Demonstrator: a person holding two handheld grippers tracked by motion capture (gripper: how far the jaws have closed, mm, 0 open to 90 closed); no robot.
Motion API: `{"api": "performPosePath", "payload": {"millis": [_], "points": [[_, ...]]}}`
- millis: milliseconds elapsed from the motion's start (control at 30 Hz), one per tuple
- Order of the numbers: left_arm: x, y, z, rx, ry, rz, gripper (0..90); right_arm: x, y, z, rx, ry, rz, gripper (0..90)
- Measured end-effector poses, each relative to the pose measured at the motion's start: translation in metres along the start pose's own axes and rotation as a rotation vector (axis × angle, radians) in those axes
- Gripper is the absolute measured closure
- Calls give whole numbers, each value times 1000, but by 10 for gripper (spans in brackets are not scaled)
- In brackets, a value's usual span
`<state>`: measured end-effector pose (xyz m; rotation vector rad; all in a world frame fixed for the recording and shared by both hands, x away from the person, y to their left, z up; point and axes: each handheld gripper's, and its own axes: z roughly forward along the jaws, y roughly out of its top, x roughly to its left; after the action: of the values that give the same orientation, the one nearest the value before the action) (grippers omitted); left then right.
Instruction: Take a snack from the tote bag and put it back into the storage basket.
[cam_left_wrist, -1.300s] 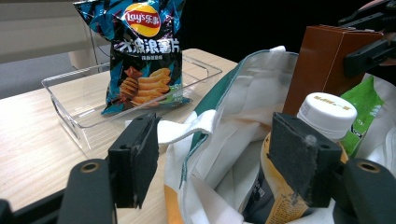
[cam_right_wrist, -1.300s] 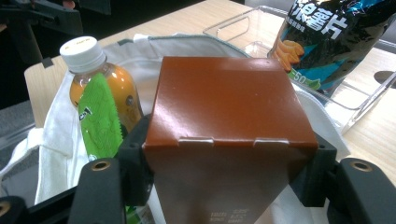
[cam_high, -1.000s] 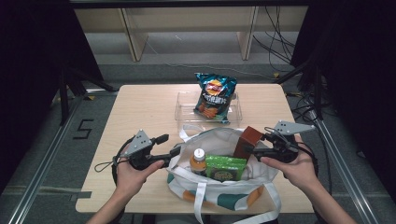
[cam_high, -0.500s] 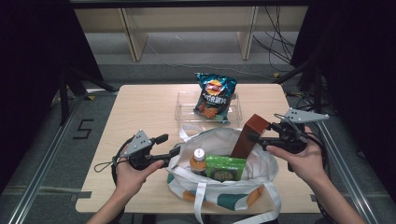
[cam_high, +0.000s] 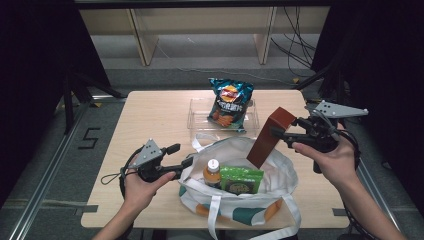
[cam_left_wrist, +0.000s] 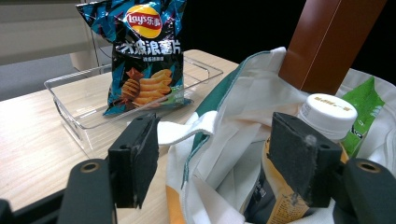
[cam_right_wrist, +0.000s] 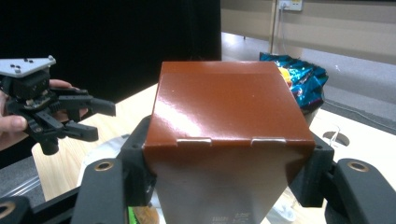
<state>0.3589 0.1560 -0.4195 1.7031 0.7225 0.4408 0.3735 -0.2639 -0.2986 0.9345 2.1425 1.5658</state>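
- The right tongs (cam_high: 280, 134) are clamped on a brown box (cam_high: 269, 136), one black jaw on each side of its upper end — the right gripper view shows the box (cam_right_wrist: 229, 121) wedged squarely between the two pads.
- The box hangs tilted over the right half of a white tote bag (cam_high: 280, 172); its top leans toward the right hand (cam_high: 335, 160) and its lower end sits at the bag's open mouth, at or just inside the rim.
- The left tongs (cam_high: 181, 156) stand released, jaws wide, at the bag's left rim. In the left gripper view the white cloth edge (cam_left_wrist: 219, 140) lies between the pads without being pinched.
- Inside the bag, a bottle with a white cap (cam_high: 212, 172) stands upright beside a green packet (cam_high: 241, 180); the brown box is just to their right and above them.
- From the left gripper view, the box (cam_left_wrist: 327, 42) rises behind the bottle cap (cam_left_wrist: 329, 114), well clear of the left jaws.
- Farther back on the counter (cam_high: 150, 120), a blue chip bag (cam_high: 230, 104) stands in a clear tray (cam_high: 200, 112), apart from both tongs.
- The two tongs sit on opposite sides of the tote — left low at the rim, right raised above it.
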Motion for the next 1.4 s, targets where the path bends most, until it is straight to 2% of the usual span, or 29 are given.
{"api": "performPosePath", "payload": {"millis": [33,67,100,133,167,300,400,567,633,733,767,800,1033,1067,1100,1167,1200,1267,1367,1400], "points": [[0,0,0,1,0,0,327,1,2,-1,11,5,25,389],[0,0,0,1,0,0,327,0,3,-1,-2,-1,14,389],[0,0,0,0,0,0,327,1,4,-2,-3,1,28,389],[0,0,0,0,0,0,327,-1,6,-2,1,-9,9,389],[0,0,0,-1,-1,-1,327,0,7,-3,-11,-6,28,389],[1,1,1,-3,0,-2,327,0,16,-8,-25,-8,40,389],[2,1,2,-1,-1,-7,327,-1,24,-10,-48,-11,26,389],[3,1,3,-11,-8,-9,328,-3,33,-12,-58,-49,6,389],[3,1,2,0,-2,-2,327,-5,36,-13,-52,-43,24,389],[3,1,1,-6,-1,-10,328,-7,39,-13,-71,-73,20,390],[2,1,1,-4,-1,-10,327,-10,40,-13,-83,-83,-5,389],[2,2,1,-6,-1,-8,327,-9,40,-13,-84,-89,15,390],[-2,2,-2,-14,-2,-7,327,-14,38,-11,-75,-116,31,389],[-2,2,-3,-14,-1,-10,327,-16,38,-10,-81,-134,18,389],[-2,2,-3,-14,0,-7,327,-15,38,-10,-83,-133,38,389],[-2,1,-3,-13,1,-5,327,-18,40,-10,-87,-148,22,389],[-2,1,-3,-13,2,-6,327,-17,40,-9,-82,-152,38,389],[-2,0,-4,-12,5,-8,327,-21,41,-8,-88,-162,23,389],[-1,1,-3,-13,8,-9,328,-22,42,-4,-88,-173,41,389],[-1,1,-3,-12,6,-6,327,-24,42,-2,-88,-174,29,389]]}}
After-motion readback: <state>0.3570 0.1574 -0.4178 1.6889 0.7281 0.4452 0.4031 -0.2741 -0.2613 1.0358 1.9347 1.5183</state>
